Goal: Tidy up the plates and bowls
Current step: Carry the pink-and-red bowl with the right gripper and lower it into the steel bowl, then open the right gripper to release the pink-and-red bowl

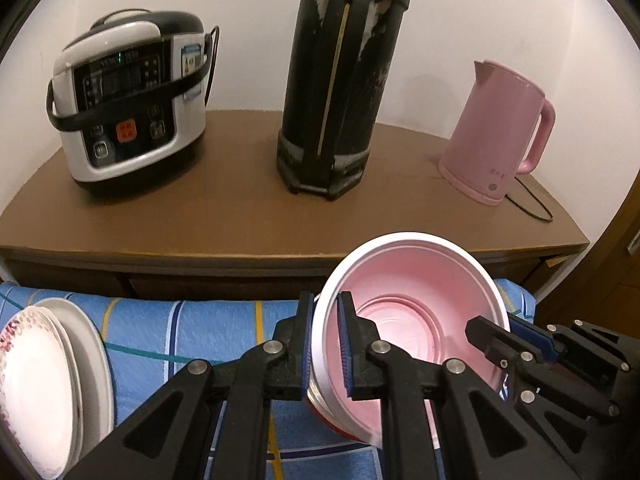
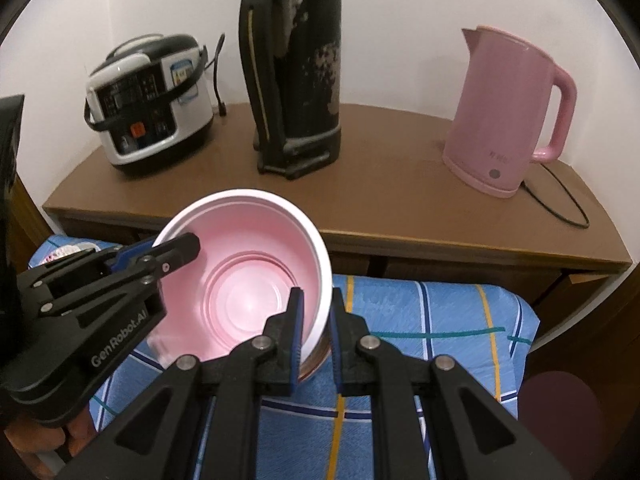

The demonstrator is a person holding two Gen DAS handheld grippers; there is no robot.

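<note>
A pink bowl with a white rim (image 1: pixel 416 320) is held above the blue checked cloth (image 1: pixel 180 332); it also shows in the right wrist view (image 2: pixel 244 280). My left gripper (image 1: pixel 326 344) is shut on the bowl's left wall, one finger inside and one outside. My right gripper (image 2: pixel 316 332) is shut on the opposite wall in the same way; it shows in the left wrist view (image 1: pixel 504 336). The left gripper shows in the right wrist view (image 2: pixel 160 254). A stack of white plates (image 1: pixel 48 384) lies on the cloth at the left.
A brown cabinet top (image 1: pixel 240 208) behind the cloth carries a rice cooker (image 1: pixel 128 100), a tall black thermos (image 1: pixel 340 80) and a pink kettle (image 1: pixel 500 132) with a black cord (image 1: pixel 532 204). A white wall stands behind.
</note>
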